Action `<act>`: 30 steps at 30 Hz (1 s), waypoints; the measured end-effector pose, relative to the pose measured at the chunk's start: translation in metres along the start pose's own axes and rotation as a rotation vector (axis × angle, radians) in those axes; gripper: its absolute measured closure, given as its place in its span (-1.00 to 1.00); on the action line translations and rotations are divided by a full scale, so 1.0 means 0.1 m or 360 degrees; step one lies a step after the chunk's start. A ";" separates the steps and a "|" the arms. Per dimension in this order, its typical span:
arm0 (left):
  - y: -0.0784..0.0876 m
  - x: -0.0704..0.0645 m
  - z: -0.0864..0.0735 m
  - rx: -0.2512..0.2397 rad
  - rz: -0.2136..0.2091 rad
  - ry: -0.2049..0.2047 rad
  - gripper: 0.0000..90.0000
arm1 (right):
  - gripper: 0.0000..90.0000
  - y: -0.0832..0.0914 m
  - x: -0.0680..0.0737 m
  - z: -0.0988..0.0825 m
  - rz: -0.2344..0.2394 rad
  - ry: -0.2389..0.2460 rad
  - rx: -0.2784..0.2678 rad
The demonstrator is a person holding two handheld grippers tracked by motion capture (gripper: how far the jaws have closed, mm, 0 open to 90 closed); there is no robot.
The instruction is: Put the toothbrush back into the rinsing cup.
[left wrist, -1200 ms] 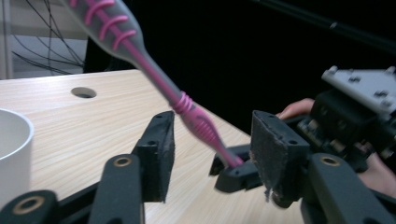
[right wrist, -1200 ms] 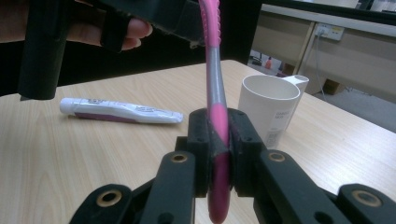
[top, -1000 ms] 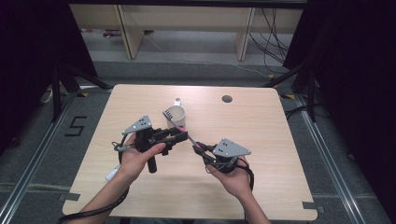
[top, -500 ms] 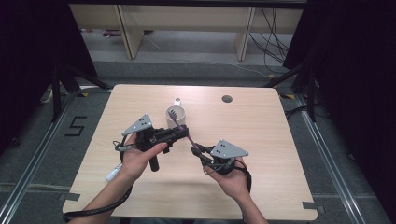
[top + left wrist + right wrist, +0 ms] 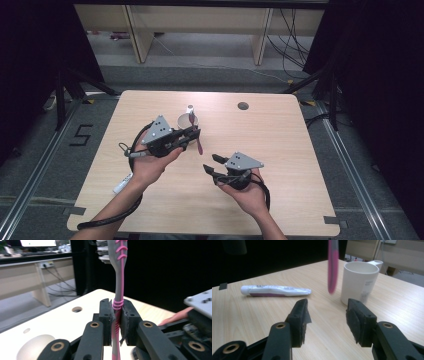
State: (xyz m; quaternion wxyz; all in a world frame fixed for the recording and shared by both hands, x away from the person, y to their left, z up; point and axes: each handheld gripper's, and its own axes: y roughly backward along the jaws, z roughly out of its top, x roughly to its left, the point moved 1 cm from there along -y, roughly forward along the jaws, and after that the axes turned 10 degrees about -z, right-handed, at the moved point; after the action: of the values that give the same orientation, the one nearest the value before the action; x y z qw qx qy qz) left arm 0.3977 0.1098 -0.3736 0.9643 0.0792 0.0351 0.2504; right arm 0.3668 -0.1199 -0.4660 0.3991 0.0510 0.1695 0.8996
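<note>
My left gripper [image 5: 192, 135] [image 5: 117, 312] is shut on a pink and grey toothbrush [image 5: 119, 277], its pads clamped on the ribbed neck. In the high view the toothbrush [image 5: 199, 145] hangs over the table just in front of a white cup [image 5: 187, 120]. My right gripper [image 5: 210, 162] [image 5: 327, 315] has just been opening and stands open, with nothing between its jaws. It sits low over the table, nearer the person than the brush. In the right gripper view the toothbrush handle [image 5: 333, 267] hangs beyond the jaws, next to the white cup [image 5: 359, 282].
A white and purple toothpaste tube [image 5: 275, 290] lies on the wooden table; in the high view the tube [image 5: 122, 184] is near the left forearm. A round hole [image 5: 243, 106] is in the tabletop at the back. Wooden shelving stands beyond the table.
The right gripper has opened, let go of the toothbrush and drawn back from it. The left gripper has closed on the brush and lifted it a little.
</note>
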 end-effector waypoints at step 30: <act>0.09 0.39 0.07 -0.0022 0.0243 -0.0082 0.78 | 0.14 0.25 -0.41 -0.35 -0.0328 -0.0167 -0.0001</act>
State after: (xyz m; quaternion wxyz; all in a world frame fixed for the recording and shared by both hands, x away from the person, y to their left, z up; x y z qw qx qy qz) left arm 0.4277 0.1358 -0.3662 0.9435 0.0815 0.0024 0.3212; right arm 0.3690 -0.1750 -0.4881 0.4980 0.0802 0.1523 0.8499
